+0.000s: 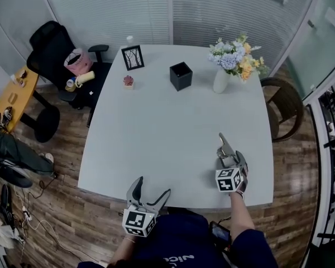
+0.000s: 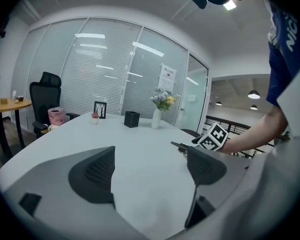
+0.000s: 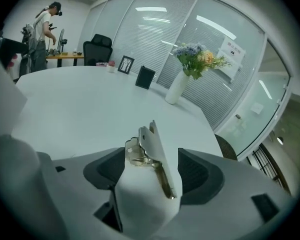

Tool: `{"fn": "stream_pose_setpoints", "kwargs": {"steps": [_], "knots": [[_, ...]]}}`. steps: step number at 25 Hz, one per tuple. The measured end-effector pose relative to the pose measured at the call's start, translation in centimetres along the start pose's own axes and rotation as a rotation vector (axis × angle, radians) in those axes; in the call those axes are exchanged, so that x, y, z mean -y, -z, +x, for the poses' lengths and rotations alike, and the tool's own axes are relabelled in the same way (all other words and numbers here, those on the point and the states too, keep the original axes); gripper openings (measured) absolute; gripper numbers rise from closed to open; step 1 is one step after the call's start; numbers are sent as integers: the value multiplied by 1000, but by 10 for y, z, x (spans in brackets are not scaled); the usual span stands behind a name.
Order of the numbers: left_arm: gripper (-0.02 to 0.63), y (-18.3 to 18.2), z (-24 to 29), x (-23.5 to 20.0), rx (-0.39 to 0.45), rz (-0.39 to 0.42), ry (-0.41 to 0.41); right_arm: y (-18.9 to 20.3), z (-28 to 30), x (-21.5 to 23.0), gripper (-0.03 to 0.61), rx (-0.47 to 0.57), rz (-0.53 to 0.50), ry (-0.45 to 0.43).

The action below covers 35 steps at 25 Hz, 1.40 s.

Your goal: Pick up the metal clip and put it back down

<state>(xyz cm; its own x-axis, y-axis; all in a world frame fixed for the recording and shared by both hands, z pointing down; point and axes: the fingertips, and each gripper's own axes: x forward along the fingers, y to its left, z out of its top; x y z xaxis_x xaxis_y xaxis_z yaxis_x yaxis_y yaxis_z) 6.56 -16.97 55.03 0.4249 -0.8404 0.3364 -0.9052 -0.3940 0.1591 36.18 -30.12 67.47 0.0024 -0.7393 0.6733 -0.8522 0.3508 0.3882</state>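
Clip (image 3: 149, 149) rests on the table (image 3: 75, 109) between the right gripper's (image 3: 153, 170) fingers. They stand wide, with a gap on each side of it and neither pad touching. Well beyond the fingertips stand a vase (image 3: 178, 90) and a black box (image 3: 145, 77). The left gripper (image 2: 151, 170) is wide too, with tabletop between its fingers.

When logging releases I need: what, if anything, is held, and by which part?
Nothing is held. The metal clip sits untouched between the right gripper's open jaws; the left gripper is open, empty.
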Motion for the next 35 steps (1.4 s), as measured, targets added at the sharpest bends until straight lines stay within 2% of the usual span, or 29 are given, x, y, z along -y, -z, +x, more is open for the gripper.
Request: {"fn": "stream_pose_setpoints", "kwargs": {"steps": [5, 10, 19, 24, 26, 30, 35], "knots": [[449, 3, -4, -5, -5, 3, 53, -5, -38, -15, 334, 56, 90, 16], [449, 5, -9, -18, -10, 20, 117, -36, -74, -36, 341, 147, 142, 14], [449, 4, -21, -38, -28, 65, 249, -88, -163, -121, 341, 351, 188, -46], [449, 2, -30, -48, -26, 81, 305, -106, -204, -156, 336, 433, 265, -26], [449, 3, -37, -49, -29, 89, 331, -105, -215, -172, 334, 448, 288, -18], [449, 3, -49, -48, -25, 109, 371, -96, -218, -201, 334, 399, 319, -53], [449, 9, -57, -48, -53, 104, 426, -104, -224, -206, 334, 428, 352, -38]]}}
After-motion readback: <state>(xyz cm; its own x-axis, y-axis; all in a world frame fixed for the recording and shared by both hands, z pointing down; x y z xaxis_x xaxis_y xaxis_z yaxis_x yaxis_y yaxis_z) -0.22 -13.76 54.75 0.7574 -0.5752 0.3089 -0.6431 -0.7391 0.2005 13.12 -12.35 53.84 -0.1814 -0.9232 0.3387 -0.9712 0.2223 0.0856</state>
